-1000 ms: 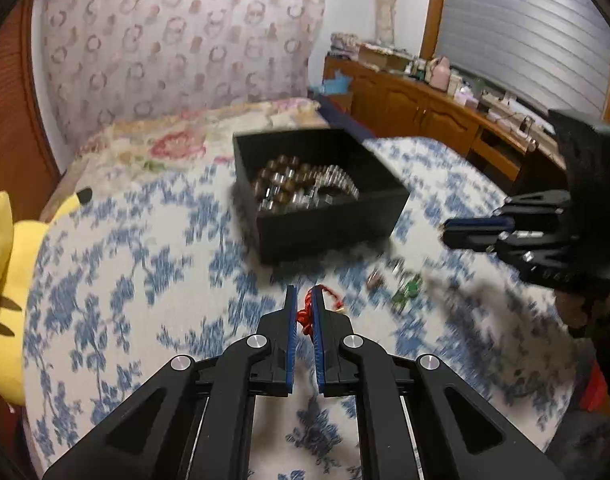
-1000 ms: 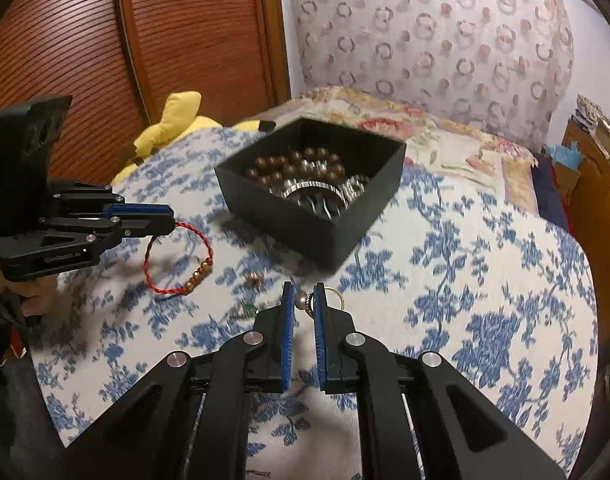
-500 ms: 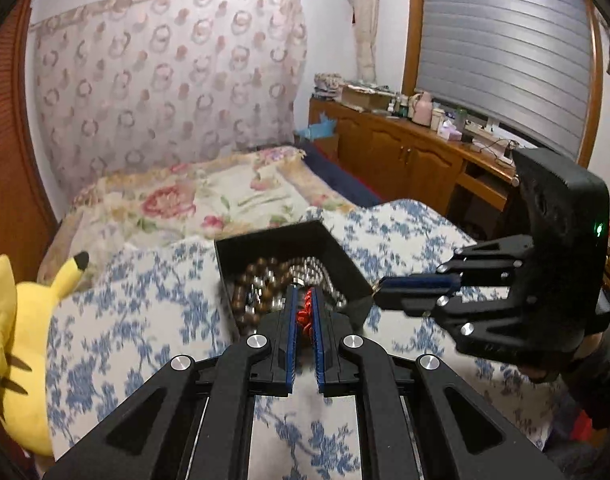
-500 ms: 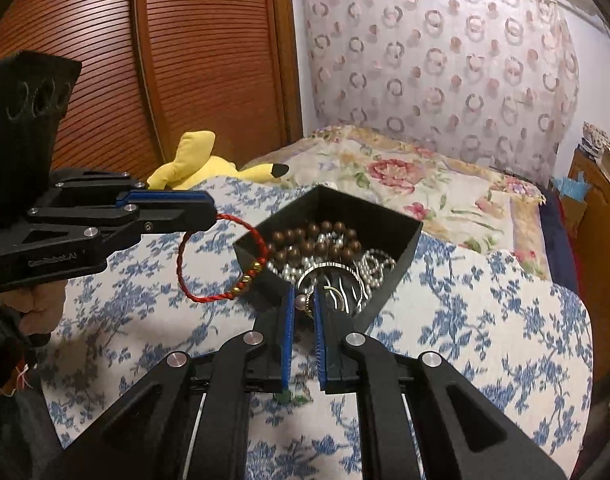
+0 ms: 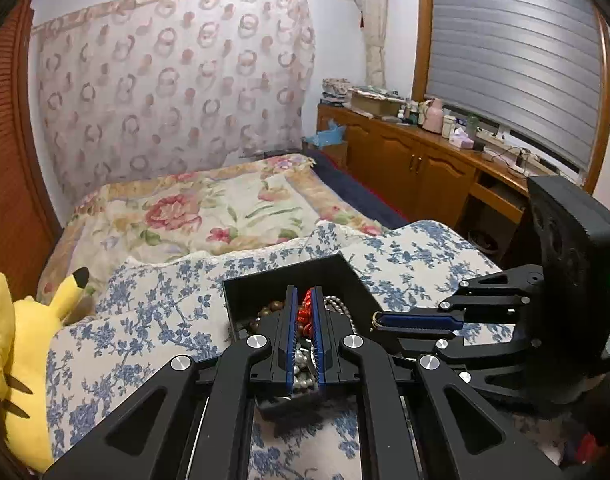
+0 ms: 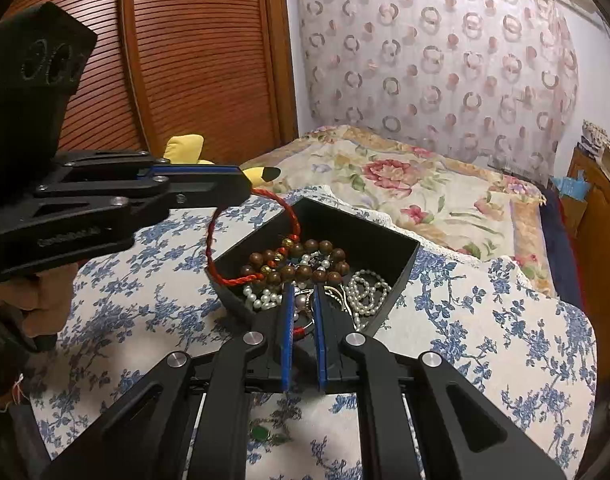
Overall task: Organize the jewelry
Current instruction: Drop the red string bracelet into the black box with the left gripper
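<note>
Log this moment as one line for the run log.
left gripper: shut on red bracelet, hanging over black box | right gripper: shut on ring, over box | box: beads, pearls inside

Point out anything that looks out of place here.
A small green piece lies on the floral cloth, outside the black box. The red cord bracelet hangs from the left gripper, half over the rim.

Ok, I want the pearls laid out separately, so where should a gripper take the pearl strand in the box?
Take the pearl strand at its coiled loops on the right side of the black box, where they lie clear of the brown beads. Come straight down from above, fingers across the strand: the box walls block any sideways approach.
</note>
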Demonstrator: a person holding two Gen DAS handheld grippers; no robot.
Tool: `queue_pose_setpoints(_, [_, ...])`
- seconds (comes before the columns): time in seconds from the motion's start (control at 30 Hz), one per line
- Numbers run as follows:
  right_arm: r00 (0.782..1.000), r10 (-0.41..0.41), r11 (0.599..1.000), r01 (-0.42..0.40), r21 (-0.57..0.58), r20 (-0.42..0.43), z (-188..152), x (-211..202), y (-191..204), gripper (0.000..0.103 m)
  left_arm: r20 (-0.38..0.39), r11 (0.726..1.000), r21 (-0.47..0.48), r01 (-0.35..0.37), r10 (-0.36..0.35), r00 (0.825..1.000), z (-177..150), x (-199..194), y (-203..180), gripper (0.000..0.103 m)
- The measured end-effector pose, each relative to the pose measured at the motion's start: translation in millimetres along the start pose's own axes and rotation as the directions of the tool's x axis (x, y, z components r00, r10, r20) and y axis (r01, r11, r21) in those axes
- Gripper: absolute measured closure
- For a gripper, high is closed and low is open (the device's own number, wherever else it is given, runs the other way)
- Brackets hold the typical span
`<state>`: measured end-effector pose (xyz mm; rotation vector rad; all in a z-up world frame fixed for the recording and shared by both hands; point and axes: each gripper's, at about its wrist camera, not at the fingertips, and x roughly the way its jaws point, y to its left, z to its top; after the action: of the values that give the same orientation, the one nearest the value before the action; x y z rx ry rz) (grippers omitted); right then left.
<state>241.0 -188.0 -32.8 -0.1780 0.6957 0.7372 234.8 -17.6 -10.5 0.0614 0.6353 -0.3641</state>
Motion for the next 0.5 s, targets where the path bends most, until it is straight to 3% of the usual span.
queue_pose_setpoints(0.17, [1.000,-0.004,1.000,0.004,0.007,-0.009,1.2,8.9,-2.4,0.090,-0.026,1.000,-0.031,0.005,-0.006,1.000,-3.0,16.0,9.4,0.097])
queue_pose_setpoints(0.23, [1.000,-0.009,1.000,0.009,0.013,-0.011,0.8,10.3,-4.3,0.078,-0.030,0.999,-0.040,0.008,-0.009,1.000,-4.5,17.6,10.1,0.097])
queue_pose_setpoints(0.5, [1.000,-0.015,1.000,0.015,0.021,0.000,-2.2,1.3,-9.3,0.078,-0.036,0.999,-0.043,-0.007,0.005,0.999,-5.6,20.2,9.3,0.096])
